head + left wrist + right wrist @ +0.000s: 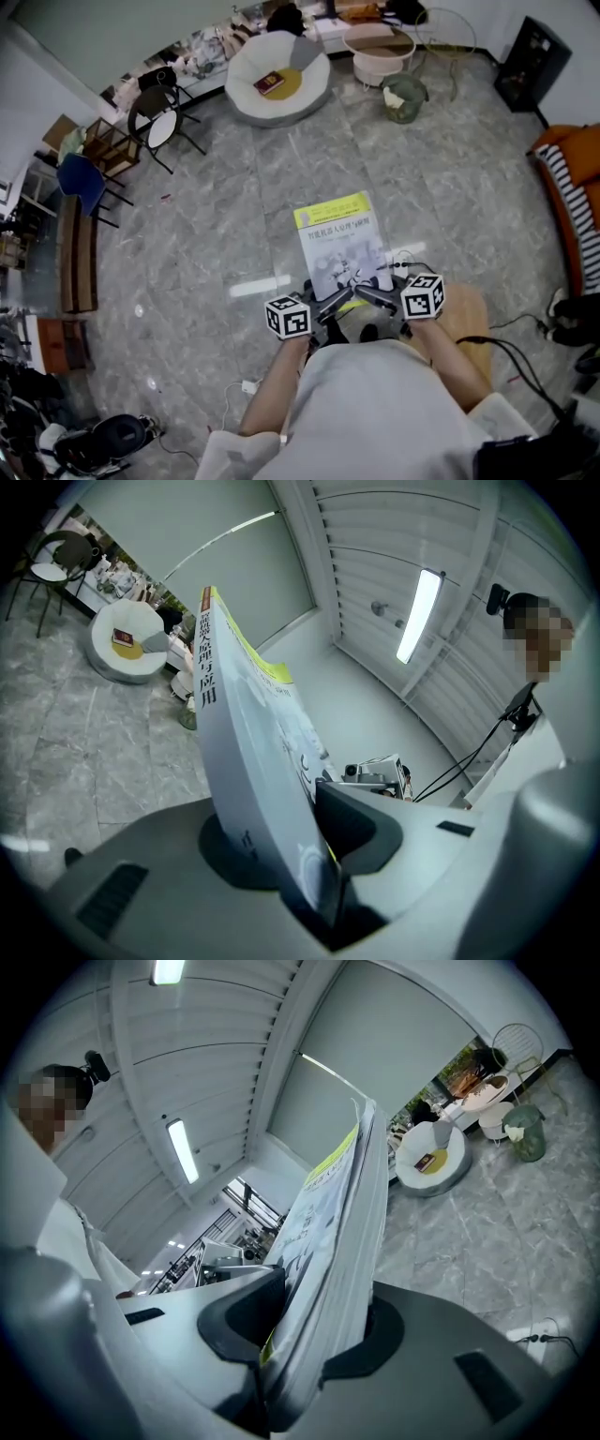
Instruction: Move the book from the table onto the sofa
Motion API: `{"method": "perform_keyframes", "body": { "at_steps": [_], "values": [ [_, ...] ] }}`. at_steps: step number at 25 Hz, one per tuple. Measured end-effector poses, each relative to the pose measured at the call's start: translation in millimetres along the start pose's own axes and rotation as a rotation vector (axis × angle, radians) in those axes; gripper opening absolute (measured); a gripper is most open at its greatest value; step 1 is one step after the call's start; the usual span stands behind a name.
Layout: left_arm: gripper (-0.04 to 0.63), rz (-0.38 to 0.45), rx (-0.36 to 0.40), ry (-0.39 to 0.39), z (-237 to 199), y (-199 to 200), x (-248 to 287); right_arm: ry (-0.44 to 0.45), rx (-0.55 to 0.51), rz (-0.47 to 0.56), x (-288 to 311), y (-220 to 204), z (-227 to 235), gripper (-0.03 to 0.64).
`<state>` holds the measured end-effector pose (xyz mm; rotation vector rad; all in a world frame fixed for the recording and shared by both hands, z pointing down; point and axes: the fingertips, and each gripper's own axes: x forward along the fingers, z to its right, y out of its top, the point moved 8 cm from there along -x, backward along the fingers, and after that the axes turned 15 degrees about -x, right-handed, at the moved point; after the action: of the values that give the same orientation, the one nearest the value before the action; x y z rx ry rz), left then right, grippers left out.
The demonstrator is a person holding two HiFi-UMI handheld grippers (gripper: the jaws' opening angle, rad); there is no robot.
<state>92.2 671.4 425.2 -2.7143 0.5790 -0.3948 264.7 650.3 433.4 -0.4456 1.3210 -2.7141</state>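
A book with a yellow top band and a pale cover is held flat over the grey floor, in front of the person. Both grippers hold its near edge. My left gripper is shut on the near-left corner and my right gripper on the near-right. In the left gripper view the book stands edge-on, pinched between the jaws of the left gripper. The right gripper view shows its pages clamped in the right gripper. A round white seat lies far ahead, and an orange sofa is at the right edge.
A small red book on a yellow cushion lies in the white seat. Black chairs stand at the left, a round white side table and a glass vessel behind. A wooden stool and cables are by the person.
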Motion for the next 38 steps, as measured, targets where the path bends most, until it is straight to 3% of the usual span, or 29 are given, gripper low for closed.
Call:
{"method": "perform_keyframes", "body": {
  "at_steps": [11, 16, 22, 28, 34, 38],
  "values": [
    [0.109, -0.026, 0.027, -0.017, -56.7, 106.1, -13.7, -0.036, -0.003, 0.028, 84.0, 54.3, 56.0, 0.127],
    [0.109, -0.027, 0.021, -0.016, -67.7, 179.9, -38.7, -0.034, -0.001, 0.029, 139.1, 109.3, 69.1, 0.127],
    [0.109, -0.061, 0.037, -0.01, -91.5, 237.1, -62.9, -0.042, 0.005, 0.063, 192.6, 137.3, 84.4, 0.127],
    [0.109, -0.068, 0.026, -0.009, -101.9, 284.8, -69.1, -0.047, 0.015, 0.062, 223.2, 171.3, 101.3, 0.127],
    [0.109, -0.06, 0.028, -0.003, -113.8, 292.0, -60.5, -0.039, 0.009, 0.058, 227.4, 172.2, 119.3, 0.127],
    [0.109, -0.046, 0.027, 0.01, -122.8, 323.7, -41.3, -0.02, 0.017, 0.053, 233.5, 196.4, 151.7, 0.127]
  ]
}}
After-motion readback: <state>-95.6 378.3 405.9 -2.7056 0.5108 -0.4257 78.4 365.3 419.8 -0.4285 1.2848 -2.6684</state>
